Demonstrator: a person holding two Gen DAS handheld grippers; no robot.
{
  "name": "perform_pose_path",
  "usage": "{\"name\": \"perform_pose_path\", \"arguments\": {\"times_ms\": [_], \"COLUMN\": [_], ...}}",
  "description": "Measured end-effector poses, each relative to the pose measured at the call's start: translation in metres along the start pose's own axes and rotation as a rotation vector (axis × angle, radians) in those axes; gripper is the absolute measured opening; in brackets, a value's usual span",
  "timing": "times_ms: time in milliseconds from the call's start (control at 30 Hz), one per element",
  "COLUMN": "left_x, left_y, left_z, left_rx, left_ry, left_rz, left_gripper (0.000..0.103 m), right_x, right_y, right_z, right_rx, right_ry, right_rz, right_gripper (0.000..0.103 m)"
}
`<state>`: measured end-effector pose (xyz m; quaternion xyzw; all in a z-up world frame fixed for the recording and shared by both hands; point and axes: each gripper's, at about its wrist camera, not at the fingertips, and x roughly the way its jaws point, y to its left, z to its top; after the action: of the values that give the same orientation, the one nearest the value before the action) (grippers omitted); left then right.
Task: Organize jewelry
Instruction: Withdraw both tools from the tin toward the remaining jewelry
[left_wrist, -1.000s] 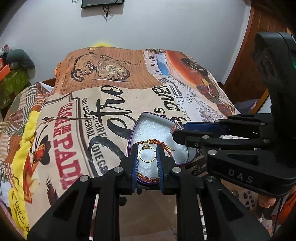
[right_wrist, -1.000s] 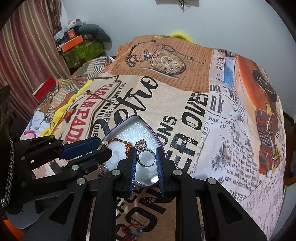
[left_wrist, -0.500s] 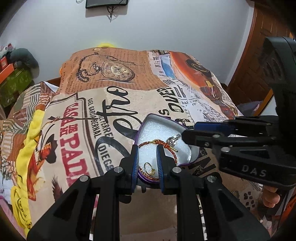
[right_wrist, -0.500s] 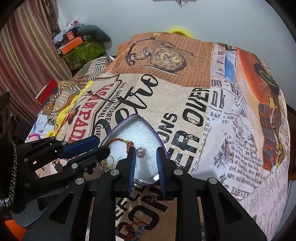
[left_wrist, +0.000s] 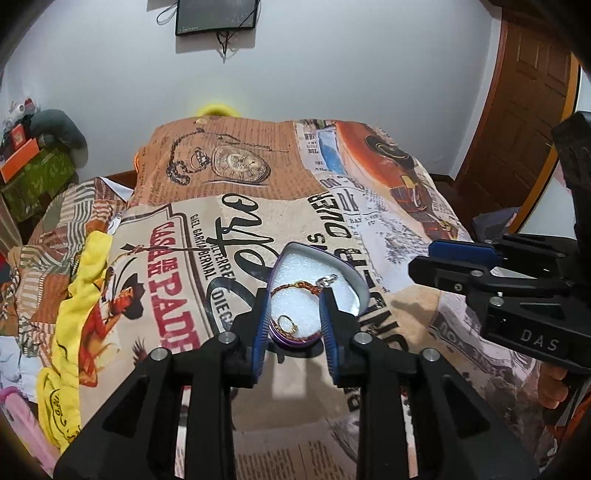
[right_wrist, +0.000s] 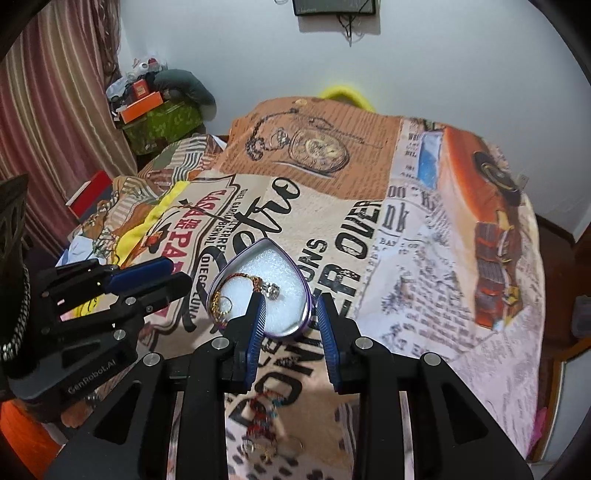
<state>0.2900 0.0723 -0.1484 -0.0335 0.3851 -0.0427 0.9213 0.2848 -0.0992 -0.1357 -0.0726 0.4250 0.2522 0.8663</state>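
Note:
A heart-shaped purple tin (left_wrist: 352, 282) (right_wrist: 293, 330) with white foam lies on the printed bedspread. In it lie a gold ring (left_wrist: 287, 322) (right_wrist: 225, 305), a silver stone ring (left_wrist: 328, 279) (right_wrist: 272, 290) and a red-gold braided bracelet (left_wrist: 295, 286) (right_wrist: 236, 277). My left gripper (left_wrist: 294, 328) is open and empty just above the tin's near end. My right gripper (right_wrist: 290, 323) is open and empty over the tin's near right edge. Each gripper also shows in the other's view, the right (left_wrist: 461, 273) and the left (right_wrist: 147, 284).
A beaded red bracelet with small rings (right_wrist: 264, 424) lies on the bedspread below my right gripper. The bed (right_wrist: 424, 236) stretches back to a white wall. Boxes and clutter (right_wrist: 155, 107) stand at the far left, a wooden door (left_wrist: 517, 110) at the right.
Both grippers let go of their rings: the gold ring and the silver stone ring now lie in the tin. Both grippers opened wider and pulled back and up.

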Motion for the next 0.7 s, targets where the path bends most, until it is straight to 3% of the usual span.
{"name": "perform_pose_path", "arguments": {"times_ms": [367,700], "left_x": [-0.033,-0.032], "left_y": [-0.027,-0.056], "left_z": [-0.019,-0.045], "left_rx": [0.057,0.086], "left_ry": [0.002,0.060], "left_rz": [0.011,-0.033], "left_gripper": [0.035,0.036], "right_x": [-0.044,-0.068], "right_y": [0.002,-0.017], "right_z": [-0.032,-0.062], "right_rx": [-0.023,0.014], "right_ry": [-0.044,-0.055], "right_rz": [-0.060,-0.110], "right_gripper": [0.027,0.033]}}
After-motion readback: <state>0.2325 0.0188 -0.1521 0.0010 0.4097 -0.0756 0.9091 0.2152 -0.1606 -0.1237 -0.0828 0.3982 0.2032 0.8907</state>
